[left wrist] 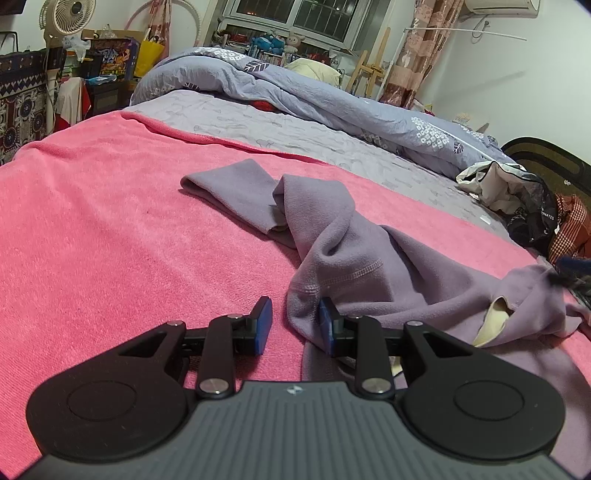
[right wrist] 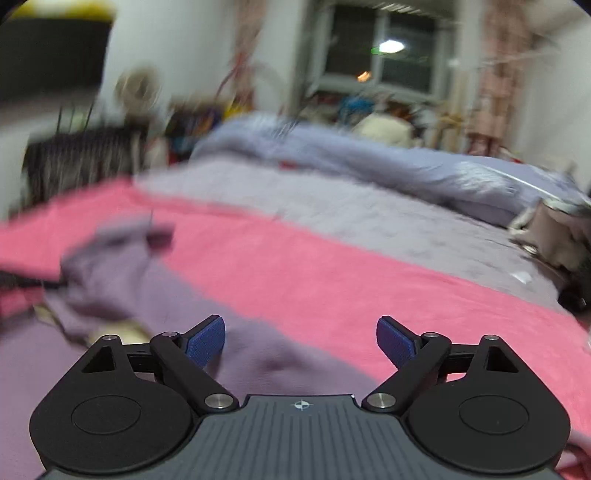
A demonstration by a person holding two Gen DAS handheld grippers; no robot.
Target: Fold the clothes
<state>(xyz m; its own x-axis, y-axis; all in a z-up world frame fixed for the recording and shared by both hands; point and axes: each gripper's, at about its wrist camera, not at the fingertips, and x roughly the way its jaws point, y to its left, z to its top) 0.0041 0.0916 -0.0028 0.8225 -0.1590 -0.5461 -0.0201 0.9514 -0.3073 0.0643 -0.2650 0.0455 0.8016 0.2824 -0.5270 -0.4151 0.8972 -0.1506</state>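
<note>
A crumpled lilac fleece garment [left wrist: 354, 258] lies on the pink blanket [left wrist: 110, 240], one sleeve stretched to the far left. My left gripper [left wrist: 295, 325] is open at the garment's near edge, with a fold of cloth between its blue pads [left wrist: 264, 325], which are apart. In the blurred right wrist view the same garment [right wrist: 129, 288] lies to the left and under my right gripper [right wrist: 301, 341], which is wide open and empty just above the cloth and blanket [right wrist: 369, 295].
Behind the pink blanket is a grey sheet [left wrist: 295, 129] and a bunched blue-grey duvet [left wrist: 314, 88]. A pile of bags and clothes [left wrist: 524, 199] sits at the right edge. Cluttered shelves and a fan [left wrist: 70, 18] stand at the far left.
</note>
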